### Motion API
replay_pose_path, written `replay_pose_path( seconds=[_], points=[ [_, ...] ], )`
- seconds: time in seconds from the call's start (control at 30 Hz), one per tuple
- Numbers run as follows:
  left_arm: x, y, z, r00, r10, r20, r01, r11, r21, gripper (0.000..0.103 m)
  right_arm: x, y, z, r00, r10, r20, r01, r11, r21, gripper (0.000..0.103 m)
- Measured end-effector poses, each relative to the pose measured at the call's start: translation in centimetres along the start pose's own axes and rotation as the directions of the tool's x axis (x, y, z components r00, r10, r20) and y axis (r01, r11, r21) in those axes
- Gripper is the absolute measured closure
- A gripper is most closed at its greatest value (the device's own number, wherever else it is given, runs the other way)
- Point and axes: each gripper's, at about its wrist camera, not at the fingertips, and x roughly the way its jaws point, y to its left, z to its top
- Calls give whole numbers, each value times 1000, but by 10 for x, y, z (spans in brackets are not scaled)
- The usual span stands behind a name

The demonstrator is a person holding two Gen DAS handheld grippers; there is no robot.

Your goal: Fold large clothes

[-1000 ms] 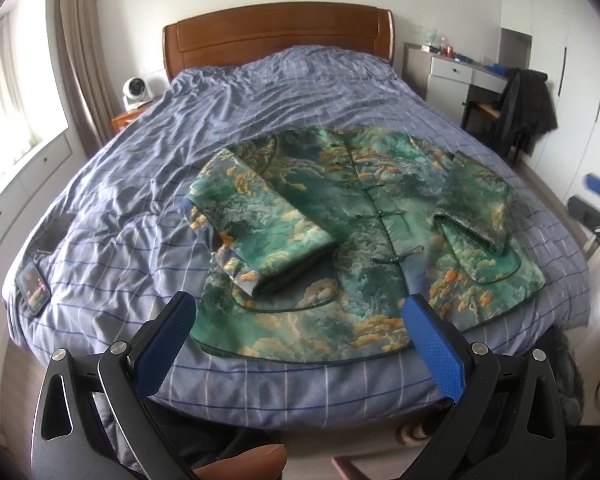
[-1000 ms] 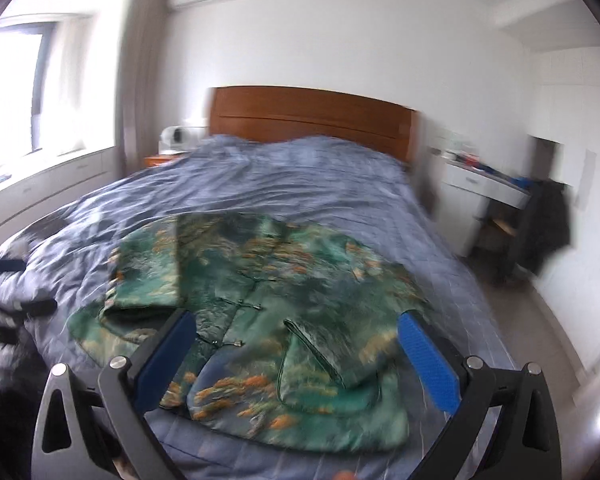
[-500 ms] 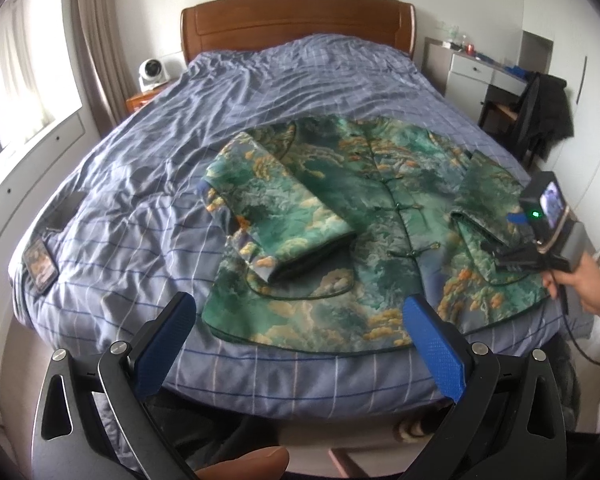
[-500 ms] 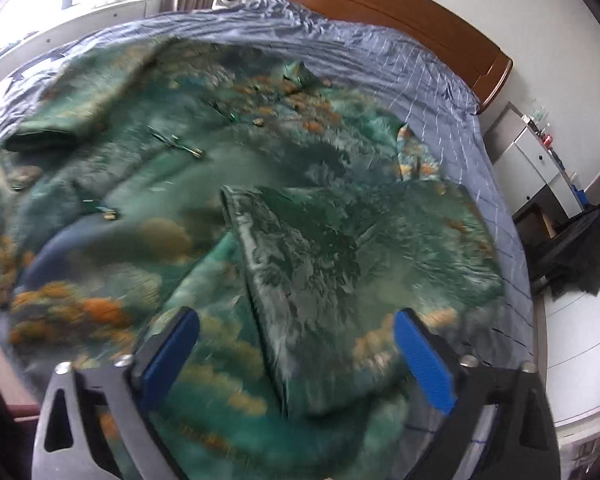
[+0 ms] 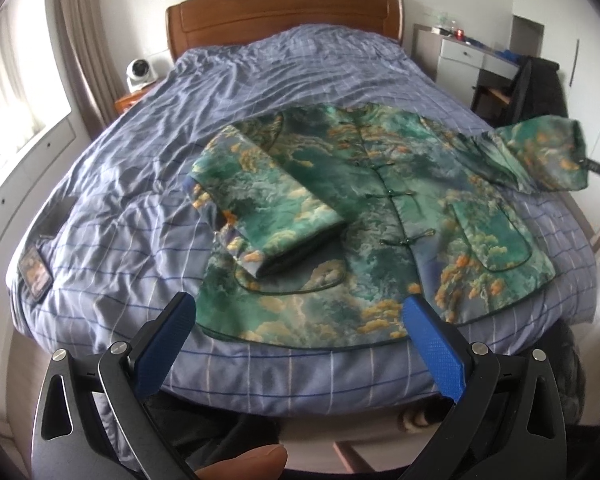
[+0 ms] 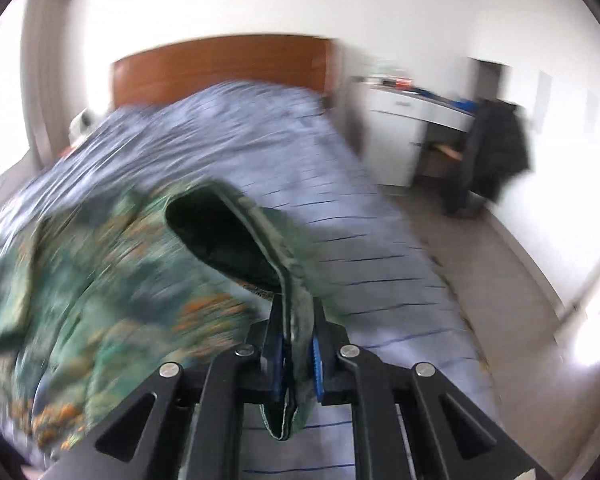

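Here the green patterned jacket lies flat, front up, on the bed with its blue checked cover, nearer the foot than the wooden headboard. Its long axis runs from the collar, which points toward the headboard, down the row of knot buttons to the hem at the foot edge of the bed. The sleeve on the window side of the jacket is folded in over the chest, cuff toward the foot. The other sleeve is lifted off the bed and stretched outward, away from the jacket's body, its cuff opening gaping in the right wrist view. The right claw has just closed and now pinches the cuff edge of that sleeve between its blue pads. The left claw hovers over the foot of the bed, near the hem, jaws spread wide with nothing between them
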Motion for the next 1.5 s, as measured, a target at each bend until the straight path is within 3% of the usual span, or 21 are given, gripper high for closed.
replay_pose_path(
  seconds=[0.1,0.23,0.43,0.57,0.67,0.8,0.9,0.97,1.1,1.17,1.27,1.33,1.4,1.43,1.47,1.5],
  points=[
    [-1,0,1,1000,-2,1,2,1000,-2,0,0,-61,-3,998,-63,-17,65,987,148,92],
    [1,-2,1,1000,-9,-12,9,1000,4,0,22,-114,-21,993,-90,-82,110,951,290,88],
    [-2,0,2,1000,16,2,-16,1000,25,0,39,-149,-50,975,-176,-135,216,892,396,70],
    [5,9,3,999,42,5,-42,998,52,0,37,-153,-62,960,-234,-155,278,870,408,67],
    [19,16,5,999,49,14,-50,993,103,0,30,-141,-72,955,-246,-168,292,881,371,67],
    [53,29,12,1000,7,3,-7,981,195,0,4,-106,-84,975,-177,-136,214,915,341,66],
    [83,28,20,1000,-21,-7,22,957,289,0,-18,-62,-96,986,-131,-99,154,948,278,60],
    [106,23,24,999,-41,-31,50,929,367,0,-34,-28,-105,993,-90,-75,105,967,232,59],
    [151,4,25,995,-57,-84,94,832,546,0,-54,25,-116,997,-15,-70,27,985,170,59],
    [171,1,26,991,-51,-124,113,810,575,1,-66,46,-122,998,17,-65,-7,988,152,59],
    [194,8,25,985,-44,-169,135,801,583,1,-80,70,-127,997,59,-48,-53,991,127,59],
    [203,17,26,977,-58,-206,166,811,561,11,-89,85,-130,996,78,-44,-73,992,106,59],
    [208,25,26,965,-93,-245,212,827,521,34,-95,99,-132,994,99,-48,-95,992,87,58],
    [208,29,27,962,-109,-250,225,834,503,37,-94,103,-132,993,104,-49,-100,992,81,58],
    [207,33,27,960,-126,-252,238,840,488,50,-96,107,-132,993,112,-48,-108,991,75,58],
    [205,36,27,955,-146,-257,256,844,471,71,-96,111,-132,992,121,-48,-117,991,69,58]
  ],
)
